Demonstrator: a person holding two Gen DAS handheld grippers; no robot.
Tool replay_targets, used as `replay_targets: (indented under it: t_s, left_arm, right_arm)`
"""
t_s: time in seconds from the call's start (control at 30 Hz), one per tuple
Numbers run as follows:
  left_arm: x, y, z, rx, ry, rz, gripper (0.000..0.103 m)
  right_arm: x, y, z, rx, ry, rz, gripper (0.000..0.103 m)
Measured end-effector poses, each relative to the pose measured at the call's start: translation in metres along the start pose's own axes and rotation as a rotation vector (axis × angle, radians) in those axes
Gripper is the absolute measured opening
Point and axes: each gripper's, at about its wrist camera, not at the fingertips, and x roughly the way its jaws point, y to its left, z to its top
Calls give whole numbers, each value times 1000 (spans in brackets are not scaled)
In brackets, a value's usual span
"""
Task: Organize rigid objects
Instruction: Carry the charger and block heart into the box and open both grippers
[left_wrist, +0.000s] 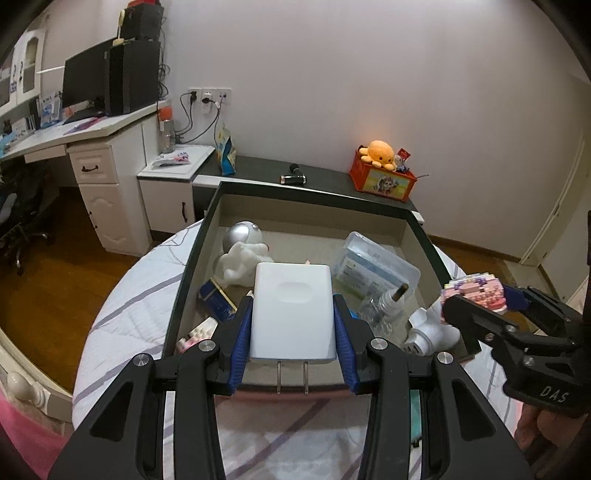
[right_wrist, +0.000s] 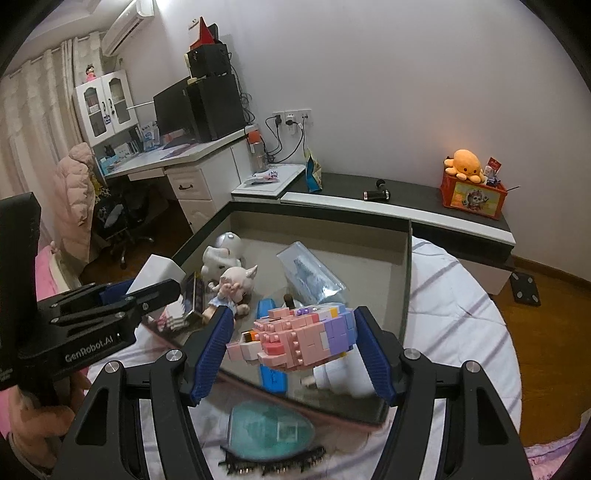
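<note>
Two items lifted over the open box: we logged both tools loaded.
We found the left tool (left_wrist: 293, 325) pinching a white plug-in charger (left_wrist: 293, 314) by its sides, prongs toward the camera, above the dark-rimmed box (left_wrist: 192, 258) on the bed (left_wrist: 122, 314). The right tool (right_wrist: 295, 345) clamped a pink-and-purple brick model (right_wrist: 295, 336) over the box's near corner.

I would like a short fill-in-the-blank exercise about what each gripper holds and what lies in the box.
1. The left gripper is shut on a white ____ with two metal prongs.
2. The right gripper holds a toy built from pink and purple ____.
3. The orange octopus sits on a ____ box.

Missing words: charger; bricks; red
</note>
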Motion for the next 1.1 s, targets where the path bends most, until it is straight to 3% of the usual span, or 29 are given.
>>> replay_targets:
  t_s: [0.4,0.47,0.5,0.53,0.57,0.67,0.73,0.77,0.8,1.1]
  left_arm:
    - [43,-9,2,22,62,18,42]
    - [45,-7,3,19,59,37,53]
    - [45,-7,3,17,58,47,74]
    - [43,-6,3,13,52,68,88]
    - [41,-5,3,14,40,97,92]
    - [27,1,4,3,9,91,102]
    - [15,4,3,-4,-7,104,103]
    - [9,5,2,-3,-12,117,103]
    - [5,6,0,-3,-16,126,103]
    - [-53,15,-25,-30,-43,154,103]
  right_arm:
    - [43,-16,-1,34,62,-24,68]
    - [47,-18,-2,33,69,-39,74]
    - [49,-19,-3,31,75,-42,83]
    - [51,-19,-4,29,81,-45,83]
    - [52,-20,-5,27,90,-53,83]
    - [47,-24,-7,60,80,-53,88]
    - [40,-28,-8,85,64,-56,91]
    - [35,-30,-9,109,50,-42,100]
    - [31,-32,-9,128,37,-15,103]
    - [-31,-22,-23,214,-50,4,103]
